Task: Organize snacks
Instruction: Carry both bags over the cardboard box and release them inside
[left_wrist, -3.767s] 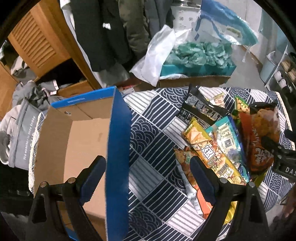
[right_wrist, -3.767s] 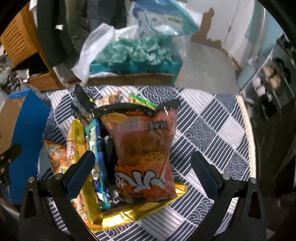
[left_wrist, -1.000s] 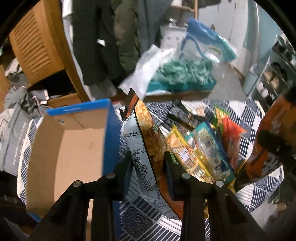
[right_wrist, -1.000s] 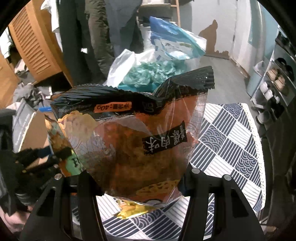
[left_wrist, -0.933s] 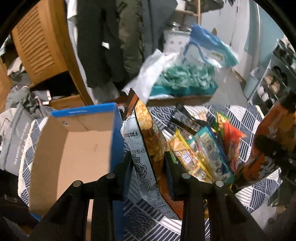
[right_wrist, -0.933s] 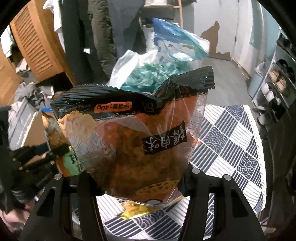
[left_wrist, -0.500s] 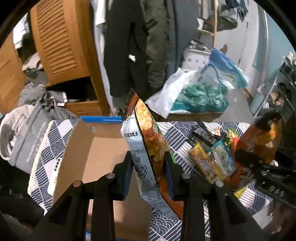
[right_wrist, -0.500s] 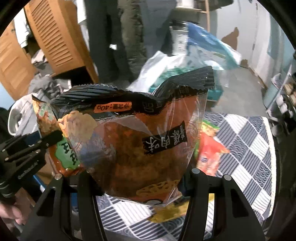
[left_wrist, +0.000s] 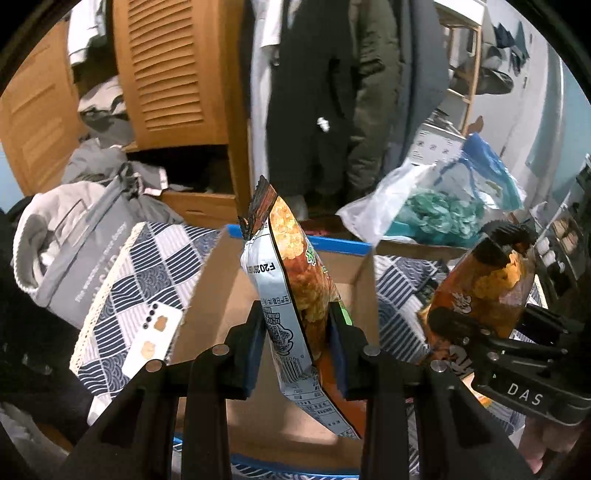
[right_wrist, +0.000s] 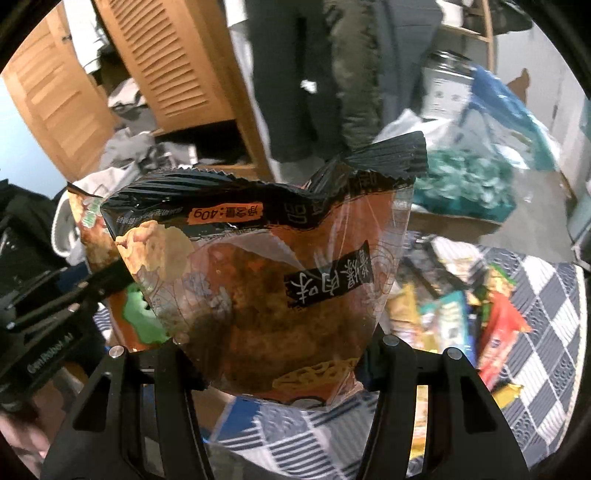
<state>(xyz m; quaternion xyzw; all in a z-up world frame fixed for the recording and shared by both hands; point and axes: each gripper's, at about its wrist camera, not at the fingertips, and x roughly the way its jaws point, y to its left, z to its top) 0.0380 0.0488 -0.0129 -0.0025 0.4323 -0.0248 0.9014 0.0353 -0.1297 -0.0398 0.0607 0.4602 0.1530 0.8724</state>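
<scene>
Left tongs (left_wrist: 295, 332) pinch silver-backed snack bag (left_wrist: 291, 295) above open cardboard box (left_wrist: 221, 295). Right tongs (right_wrist: 275, 354) pinch orange chip bag (right_wrist: 266, 273), just right of box. Risk: both bags arrive at box together, collide, one slips. Snack pile (right_wrist: 458, 317) waits on bench (right_wrist: 546, 295) right of box; phone (left_wrist: 153, 338) lies left.

Left snack bag (left_wrist: 295, 291): silver-white back, orange front, black serrated top.
Right snack bag (right_wrist: 266, 273): orange, black top band.
Box (left_wrist: 236, 295): brown cardboard, blue rim.
Surface (left_wrist: 147, 266): navy-and-white checked wave pattern.
</scene>
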